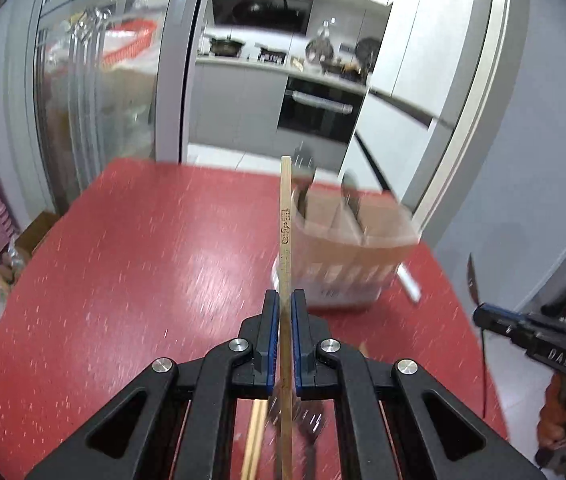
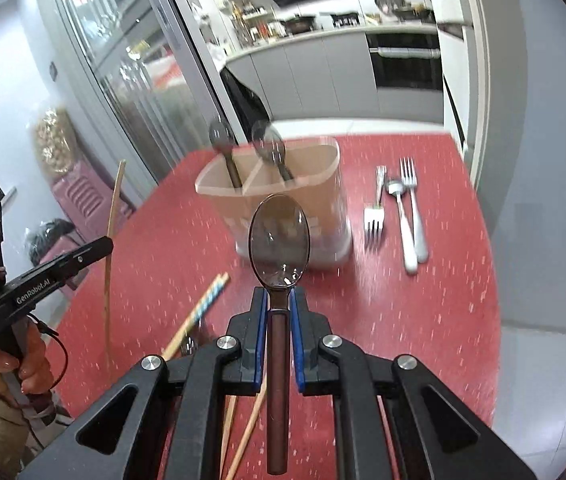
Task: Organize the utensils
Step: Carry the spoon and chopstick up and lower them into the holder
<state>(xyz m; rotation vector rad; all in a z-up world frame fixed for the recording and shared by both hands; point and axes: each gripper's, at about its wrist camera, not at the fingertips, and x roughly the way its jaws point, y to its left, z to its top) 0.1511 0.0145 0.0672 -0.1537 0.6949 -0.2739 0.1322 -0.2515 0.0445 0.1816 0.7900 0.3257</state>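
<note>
The tabletop (image 2: 423,320) is red with pale flecks, glossy, rounded at its edge. On it stands one holder (image 2: 283,216): a translucent tan plastic tub with inner dividers and a whitish base. Two dark spoons (image 2: 271,148) stand in it, bowls up, in separate compartments.

The left hand-held gripper (image 1: 285,300), black with blue pads, is clamped on one chopstick (image 1: 285,216): a straight, square-section wooden stick with printed marks, held upright above the tabletop, near the holder. The right hand-held gripper (image 2: 279,296), same build, is clamped on one spoon (image 2: 278,236) by its slim brown handle; the oval bowl is polished and mirror-like, raised in front of the holder.

Right of the holder, flat on the tabletop, lie three metal forks (image 2: 374,220) and one small metal spoon (image 2: 397,192) with a white handle, side by side. Loose chopsticks (image 2: 203,308) lie near the left gripper, one blue-patterned; exact count unclear.
</note>
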